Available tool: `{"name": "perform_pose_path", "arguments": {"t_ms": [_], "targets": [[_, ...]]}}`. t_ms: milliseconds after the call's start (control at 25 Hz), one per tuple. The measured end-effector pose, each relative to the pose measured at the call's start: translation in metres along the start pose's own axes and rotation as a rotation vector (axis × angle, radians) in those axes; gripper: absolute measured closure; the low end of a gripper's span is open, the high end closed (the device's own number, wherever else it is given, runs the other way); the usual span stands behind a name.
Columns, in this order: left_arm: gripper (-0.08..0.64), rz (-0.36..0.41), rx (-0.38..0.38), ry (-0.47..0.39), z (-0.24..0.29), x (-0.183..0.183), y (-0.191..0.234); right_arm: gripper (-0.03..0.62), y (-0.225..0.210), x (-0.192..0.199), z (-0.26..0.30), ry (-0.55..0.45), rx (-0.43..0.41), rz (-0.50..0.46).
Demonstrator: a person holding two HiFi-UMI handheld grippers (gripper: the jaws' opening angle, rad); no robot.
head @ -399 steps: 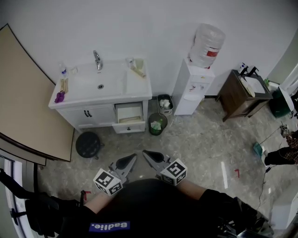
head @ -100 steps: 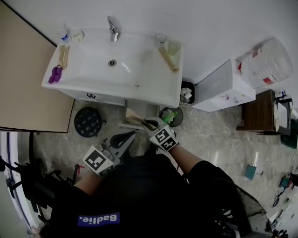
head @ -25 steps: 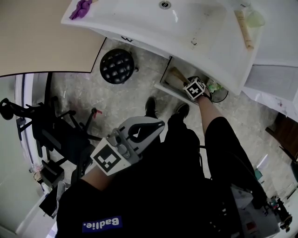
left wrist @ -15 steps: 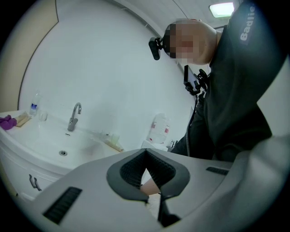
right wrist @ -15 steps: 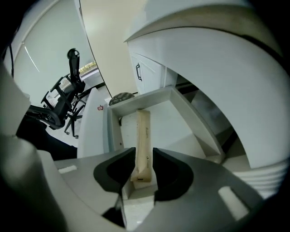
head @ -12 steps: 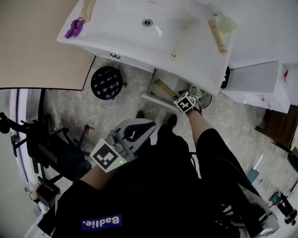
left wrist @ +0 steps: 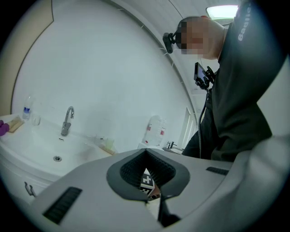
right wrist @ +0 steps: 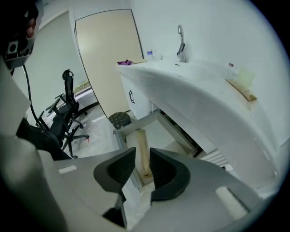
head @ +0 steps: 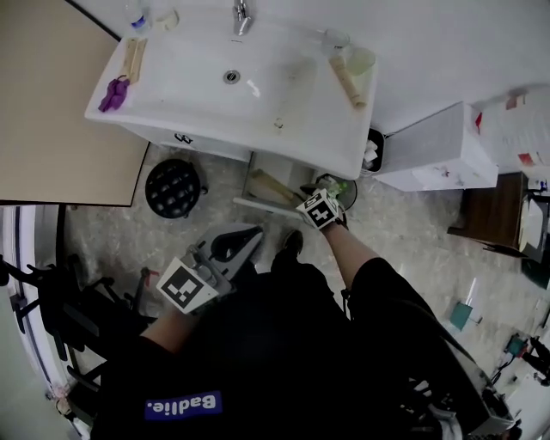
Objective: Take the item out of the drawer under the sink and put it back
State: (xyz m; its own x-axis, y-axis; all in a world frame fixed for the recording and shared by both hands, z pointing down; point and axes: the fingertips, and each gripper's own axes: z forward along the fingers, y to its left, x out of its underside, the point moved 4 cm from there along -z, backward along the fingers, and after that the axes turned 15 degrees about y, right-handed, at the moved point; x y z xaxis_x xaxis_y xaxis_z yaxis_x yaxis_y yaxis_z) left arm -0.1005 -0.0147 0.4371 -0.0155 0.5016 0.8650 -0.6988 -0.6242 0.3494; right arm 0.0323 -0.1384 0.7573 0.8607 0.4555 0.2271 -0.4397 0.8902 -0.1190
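Under the white sink (head: 232,86) the drawer (head: 258,202) stands pulled out, and a long beige item (head: 273,187) lies in it. In the right gripper view the same item (right wrist: 142,145) rests lengthwise in the drawer (right wrist: 118,136), seen through the gap between the jaws. My right gripper (right wrist: 142,151) is open just above the drawer's front; nothing touches its pads. In the head view its marker cube (head: 320,209) sits at the drawer's front right corner. My left gripper (head: 256,232) hangs shut and empty near the person's body, its tips (left wrist: 146,150) meeting.
A black round stool (head: 174,187) stands left of the drawer, a green-lined bin (head: 341,184) right of it. A white water dispenser (head: 434,146) is further right. An office chair (right wrist: 68,113) and a beige door (right wrist: 106,59) lie to the left. A faucet (head: 240,15) and small toiletries sit on the sink.
My right gripper has drawn back from over the drawer toward its front edge; the beige item stays in the drawer. The head view has swung up to show more sink.
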Motion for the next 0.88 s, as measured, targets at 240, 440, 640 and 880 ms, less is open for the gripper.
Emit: {"name": "perform_pose_path", "arguments": {"t_ms": [240, 440, 640, 880], "targets": [[0.554, 0.011, 0.038, -0.002, 0.011, -0.011, -0.005, 0.503, 0.011, 0.002, -0.041, -0.121, -0.004, 0.116], [0.554, 0.035, 0.064, -0.003, 0.021, -0.024, -0.006, 0.503, 0.018, 0.013, -0.073, -0.191, -0.016, 0.193], [0.554, 0.065, 0.096, 0.013, 0.029, -0.03, -0.009, 0.503, 0.017, 0.012, -0.11, -0.305, -0.014, 0.241], [0.554, 0.09, 0.124, 0.03, 0.035, -0.028, -0.014, 0.503, 0.034, 0.0, -0.167, -0.448, -0.025, 0.286]]}}
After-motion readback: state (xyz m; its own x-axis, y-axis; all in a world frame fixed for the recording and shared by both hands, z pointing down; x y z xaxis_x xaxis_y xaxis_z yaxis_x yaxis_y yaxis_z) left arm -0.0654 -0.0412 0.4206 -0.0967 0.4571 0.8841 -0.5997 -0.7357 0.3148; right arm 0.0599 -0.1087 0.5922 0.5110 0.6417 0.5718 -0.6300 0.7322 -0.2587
